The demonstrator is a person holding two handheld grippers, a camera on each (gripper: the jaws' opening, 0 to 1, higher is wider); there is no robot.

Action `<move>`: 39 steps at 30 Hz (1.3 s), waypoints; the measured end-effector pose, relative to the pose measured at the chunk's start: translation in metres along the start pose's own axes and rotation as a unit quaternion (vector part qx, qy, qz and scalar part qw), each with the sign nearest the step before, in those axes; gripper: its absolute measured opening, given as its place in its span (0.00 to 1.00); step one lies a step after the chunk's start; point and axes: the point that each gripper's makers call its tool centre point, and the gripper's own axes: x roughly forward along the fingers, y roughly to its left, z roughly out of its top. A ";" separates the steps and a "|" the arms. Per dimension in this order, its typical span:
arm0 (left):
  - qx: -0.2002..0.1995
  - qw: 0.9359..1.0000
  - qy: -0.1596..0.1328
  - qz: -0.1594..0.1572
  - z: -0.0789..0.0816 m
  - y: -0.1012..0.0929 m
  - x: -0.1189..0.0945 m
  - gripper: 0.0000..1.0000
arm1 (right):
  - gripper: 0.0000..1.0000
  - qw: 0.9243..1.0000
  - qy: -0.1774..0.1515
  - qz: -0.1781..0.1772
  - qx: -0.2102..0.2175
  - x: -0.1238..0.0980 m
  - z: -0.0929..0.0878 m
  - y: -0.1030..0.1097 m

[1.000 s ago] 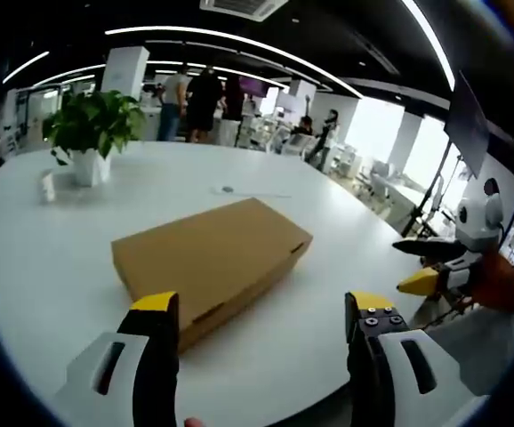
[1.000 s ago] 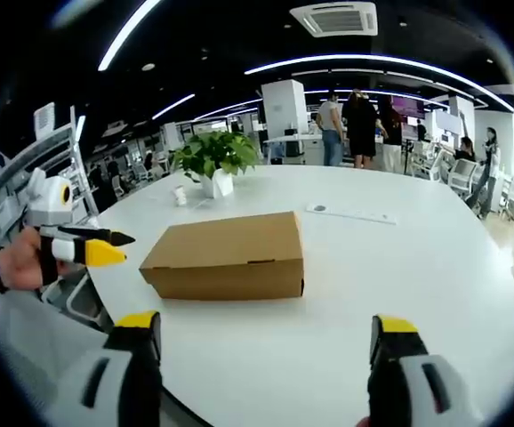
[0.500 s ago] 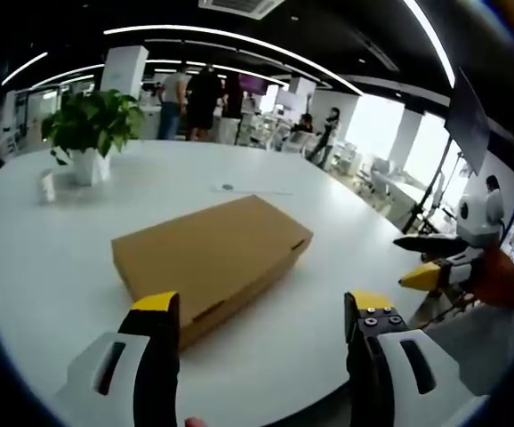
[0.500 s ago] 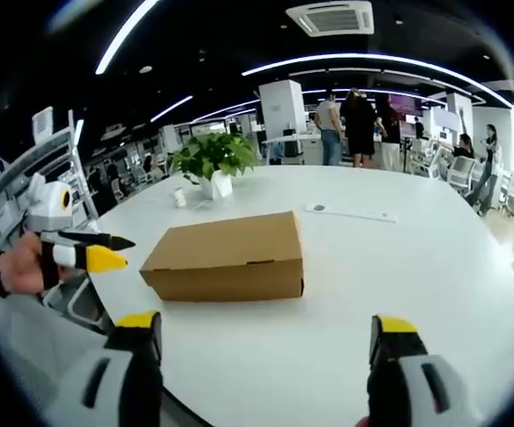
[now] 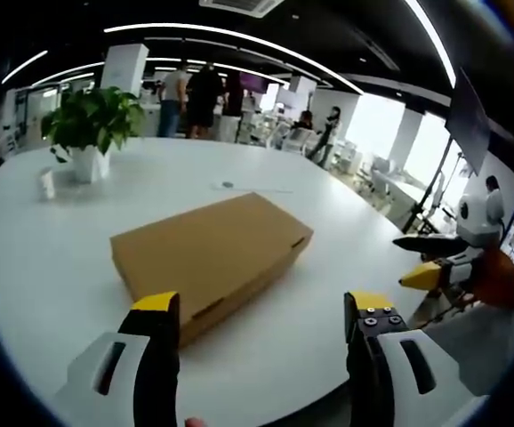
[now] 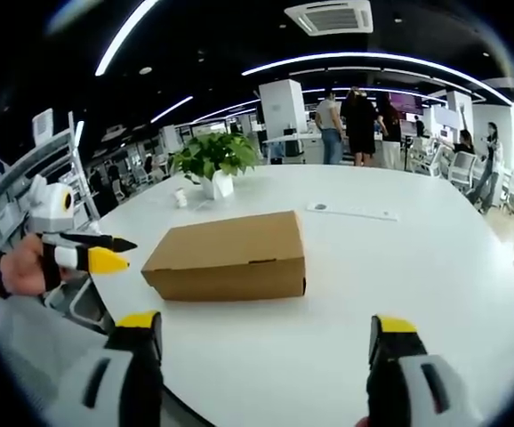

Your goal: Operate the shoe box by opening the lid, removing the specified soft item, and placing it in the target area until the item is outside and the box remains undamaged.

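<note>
You work under long curved white ceiling light strips (image 5: 239, 40), which lay a soft sheen on the round white table (image 6: 417, 267). Bright windows (image 5: 390, 124) wash out your left gripper view's right side. The plain brown cardboard shoe box (image 6: 228, 256) stays sharp with a thin shadow; edges bend and blur.
</note>
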 end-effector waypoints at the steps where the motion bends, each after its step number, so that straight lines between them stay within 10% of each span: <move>1: 0.000 1.000 0.000 0.000 0.000 0.000 0.000 0.78 | 0.97 1.000 0.001 0.001 -0.001 0.000 0.000 0.000; 39: -0.027 0.999 0.029 0.029 -0.016 0.024 0.003 0.80 | 0.97 0.999 0.030 0.039 -0.008 0.020 -0.003 -0.010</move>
